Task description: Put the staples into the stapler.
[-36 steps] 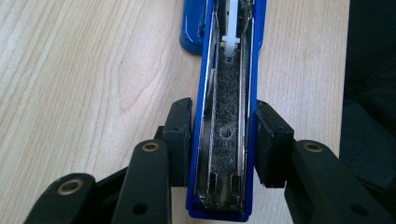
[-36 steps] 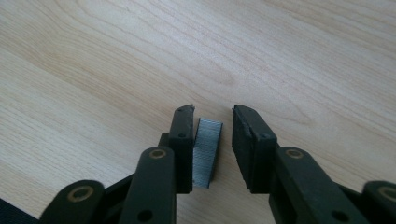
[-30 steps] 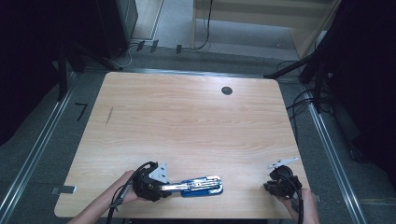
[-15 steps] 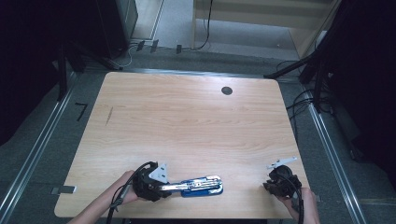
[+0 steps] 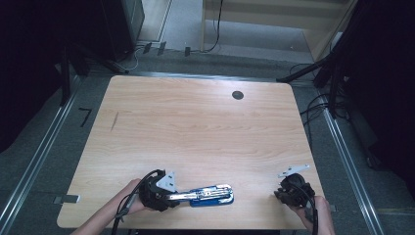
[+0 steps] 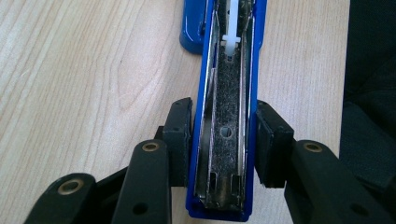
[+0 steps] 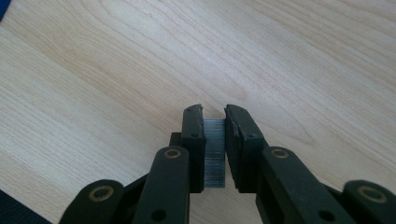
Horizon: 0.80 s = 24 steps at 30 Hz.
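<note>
Overhead, the blue stapler (image 5: 210,195) lies opened near the tabletop's (image 5: 195,132) front edge, clamped by the left gripper (image 5: 172,196). Closer, its metal staple channel sits exposed between pressing pads. Rightward, the right gripper (image 7: 215,149) pinches a silvery staple strip (image 7: 215,156).

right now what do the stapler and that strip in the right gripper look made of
Stapler: glossy blue shell, probably painted metal or plastic; bare shiny steel channel inside. Staple strip: silvery metal with fine ridges, likely steel wire.

Left gripper (image 5: 182,196), right gripper (image 7: 215,128): both clamped.
</note>
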Available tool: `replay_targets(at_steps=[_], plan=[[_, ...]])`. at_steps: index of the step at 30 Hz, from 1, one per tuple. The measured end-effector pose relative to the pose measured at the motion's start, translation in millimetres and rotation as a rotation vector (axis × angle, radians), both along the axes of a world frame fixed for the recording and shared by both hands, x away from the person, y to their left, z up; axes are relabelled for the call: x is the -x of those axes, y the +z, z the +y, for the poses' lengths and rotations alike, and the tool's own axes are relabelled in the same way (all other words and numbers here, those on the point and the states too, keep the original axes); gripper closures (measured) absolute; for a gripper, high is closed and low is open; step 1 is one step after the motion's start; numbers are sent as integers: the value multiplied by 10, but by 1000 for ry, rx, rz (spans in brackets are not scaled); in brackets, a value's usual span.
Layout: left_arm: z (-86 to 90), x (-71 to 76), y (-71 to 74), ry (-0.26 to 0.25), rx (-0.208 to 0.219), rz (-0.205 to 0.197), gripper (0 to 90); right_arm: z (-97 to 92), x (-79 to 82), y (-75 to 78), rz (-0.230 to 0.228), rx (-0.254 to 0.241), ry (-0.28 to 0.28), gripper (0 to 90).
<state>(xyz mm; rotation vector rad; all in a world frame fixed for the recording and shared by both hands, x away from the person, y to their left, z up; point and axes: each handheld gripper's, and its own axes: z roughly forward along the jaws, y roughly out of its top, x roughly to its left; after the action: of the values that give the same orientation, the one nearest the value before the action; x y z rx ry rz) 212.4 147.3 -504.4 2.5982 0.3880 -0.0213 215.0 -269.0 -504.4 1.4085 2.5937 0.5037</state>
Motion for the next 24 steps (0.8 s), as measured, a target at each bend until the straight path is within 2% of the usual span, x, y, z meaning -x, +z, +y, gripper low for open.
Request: replay_targets(at_steps=[17,24], plan=[[2,-11,-4,-5,2,1,636,125,4,58,-26,-28,69,799],[-5,-38,-3,-6,-1,11,628,163,7,91,-48,-67,107,799]])
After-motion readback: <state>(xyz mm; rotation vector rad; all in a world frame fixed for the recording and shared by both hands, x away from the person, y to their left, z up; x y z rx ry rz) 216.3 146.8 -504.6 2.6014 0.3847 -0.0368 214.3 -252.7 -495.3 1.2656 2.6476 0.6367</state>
